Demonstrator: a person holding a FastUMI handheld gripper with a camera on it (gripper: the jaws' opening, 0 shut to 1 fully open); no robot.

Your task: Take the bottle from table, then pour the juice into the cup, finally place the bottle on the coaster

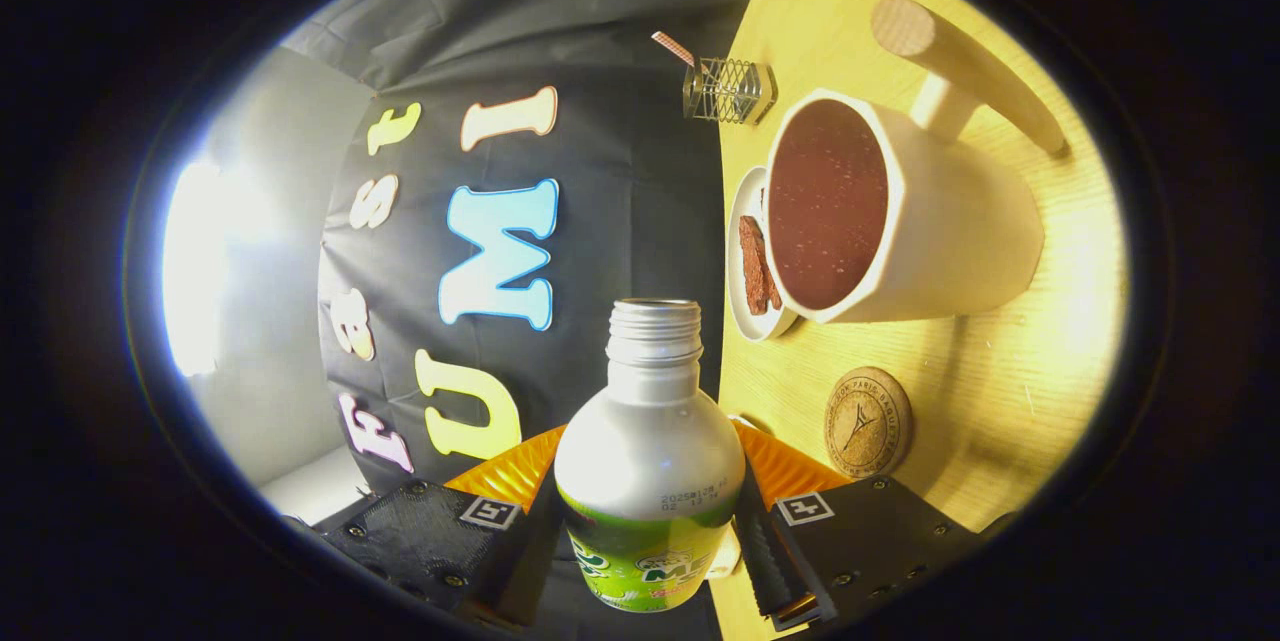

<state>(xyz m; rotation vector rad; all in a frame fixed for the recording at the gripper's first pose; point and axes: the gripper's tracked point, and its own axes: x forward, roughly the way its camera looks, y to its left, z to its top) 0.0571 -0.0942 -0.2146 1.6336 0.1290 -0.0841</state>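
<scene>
My gripper (650, 541) is shut on a silver bottle (650, 441) with a green label. Its threaded neck is uncapped and points forward between the fingers. The whole view is rolled sideways, so the bottle is tilted over. Beyond the bottle's mouth and to the right stands a cream cup (900, 221) with a reddish-brown inside. A round cork coaster (867, 421) lies on the wooden table (1000, 391) just ahead of the right finger, nearer than the cup. I cannot tell whether juice is flowing.
A small white dish (745, 261) with brown pieces sits against the cup. A wire holder (728, 89) with a striped straw stands farther back. A wooden mallet-like piece (960, 71) lies beyond the cup. An orange thing (790, 466) lies under the fingers.
</scene>
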